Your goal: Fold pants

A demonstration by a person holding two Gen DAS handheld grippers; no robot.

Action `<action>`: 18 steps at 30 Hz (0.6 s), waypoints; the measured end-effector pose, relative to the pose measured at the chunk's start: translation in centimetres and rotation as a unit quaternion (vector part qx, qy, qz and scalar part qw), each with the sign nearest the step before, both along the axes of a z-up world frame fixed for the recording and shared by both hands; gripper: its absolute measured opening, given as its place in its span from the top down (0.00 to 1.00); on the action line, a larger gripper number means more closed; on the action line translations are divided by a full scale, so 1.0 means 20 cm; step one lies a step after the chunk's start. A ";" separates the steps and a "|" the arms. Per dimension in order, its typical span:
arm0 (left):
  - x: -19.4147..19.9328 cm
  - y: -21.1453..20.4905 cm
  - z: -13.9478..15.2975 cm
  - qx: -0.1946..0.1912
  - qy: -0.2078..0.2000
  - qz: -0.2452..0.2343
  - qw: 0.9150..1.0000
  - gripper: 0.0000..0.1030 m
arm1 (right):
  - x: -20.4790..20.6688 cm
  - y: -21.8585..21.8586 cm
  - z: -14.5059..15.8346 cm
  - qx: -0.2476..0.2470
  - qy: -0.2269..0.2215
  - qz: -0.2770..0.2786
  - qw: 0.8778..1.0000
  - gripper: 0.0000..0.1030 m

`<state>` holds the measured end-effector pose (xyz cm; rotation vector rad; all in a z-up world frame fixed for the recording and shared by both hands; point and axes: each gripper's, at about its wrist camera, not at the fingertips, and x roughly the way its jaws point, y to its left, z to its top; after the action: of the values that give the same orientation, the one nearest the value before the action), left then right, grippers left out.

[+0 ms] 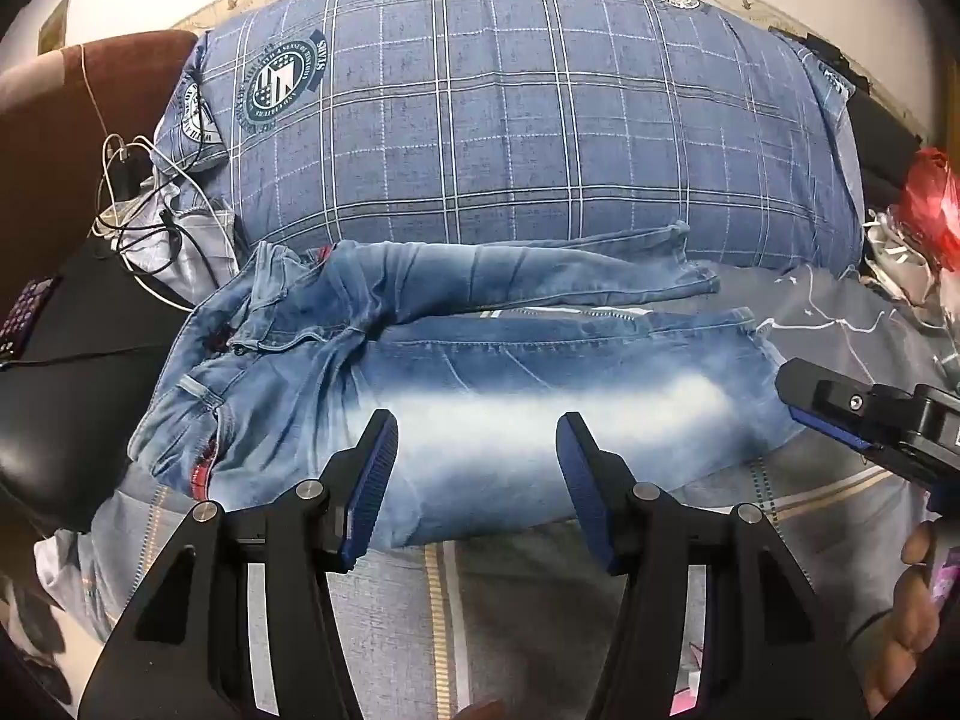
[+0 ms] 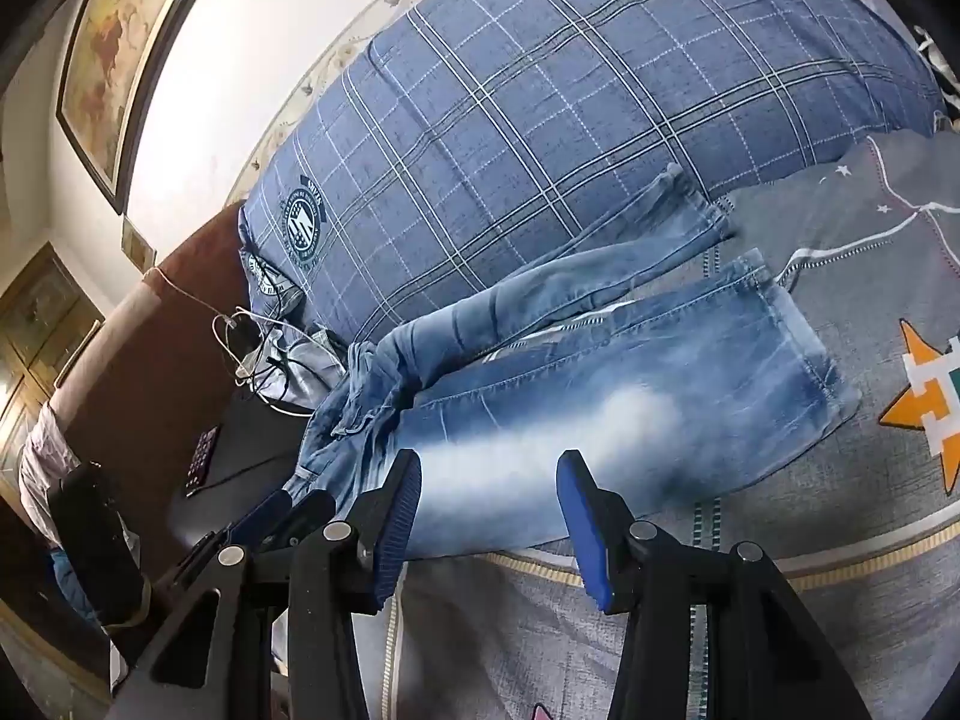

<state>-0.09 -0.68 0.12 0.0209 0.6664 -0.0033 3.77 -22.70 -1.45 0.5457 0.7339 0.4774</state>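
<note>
The jeans [image 1: 456, 372] lie spread on the bed [image 1: 510, 600], just before the checked pillow [image 1: 510, 120], legs apart. Both left tongs [image 1: 477, 462] and right tongs [image 2: 489, 504] are wide and empty. Better to grip the far leg's hem and waist together, then lay it evenly over the near leg.

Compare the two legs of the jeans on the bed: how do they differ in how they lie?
The near leg lies flat and spread wide on the bedspread; the far leg is bunched narrow and wrinkled. The far leg rests against the plaid pillow, while the near leg lies clear of it. The near leg shows a broad whitish fade; the far leg looks more evenly blue. Both are unfolded, with hems pointing right.
</note>
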 end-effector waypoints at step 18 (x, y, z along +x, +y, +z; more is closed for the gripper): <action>0.01 0.03 -0.02 -0.009 0.011 0.008 1.000 0.47 | 0.02 -0.02 -0.03 0.012 0.022 -0.008 1.000 0.56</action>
<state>0.11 -0.10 -0.23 -0.0024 0.6891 0.0060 4.12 -23.19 -2.13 0.5858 0.7663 0.4606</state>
